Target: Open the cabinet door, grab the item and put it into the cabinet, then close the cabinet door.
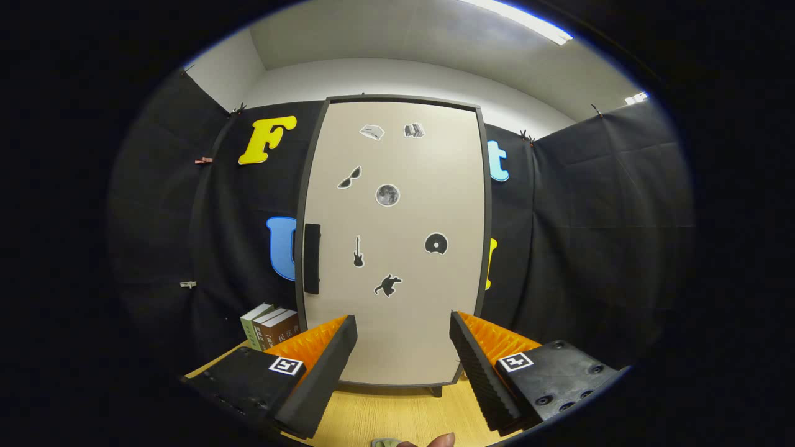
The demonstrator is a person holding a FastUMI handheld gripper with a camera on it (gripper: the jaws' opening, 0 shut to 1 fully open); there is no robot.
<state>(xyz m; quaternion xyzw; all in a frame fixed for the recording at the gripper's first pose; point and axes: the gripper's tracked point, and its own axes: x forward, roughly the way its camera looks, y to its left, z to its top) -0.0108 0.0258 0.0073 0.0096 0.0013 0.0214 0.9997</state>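
A tall beige cabinet (pixel 397 242) with a dark frame stands on the wooden table, straight ahead of my fingers. Its door is closed and carries several small stickers. A black vertical handle (pixel 312 258) sits on the door's left edge, about mid-height. My gripper (pixel 402 326) is open, its two fingers spread wide with nothing between them, a short way in front of the lower part of the door. A small greyish item (pixel 386 442) lies on the table just below the fingers, mostly cut off, with a fingertip (pixel 442 440) of a person beside it.
A few books (pixel 268 326) stand upright on the table left of the cabinet, beyond the left finger. The wooden table (pixel 404 416) runs from the cabinet's foot back to the fingers. Black cloth walls close in behind and on both sides.
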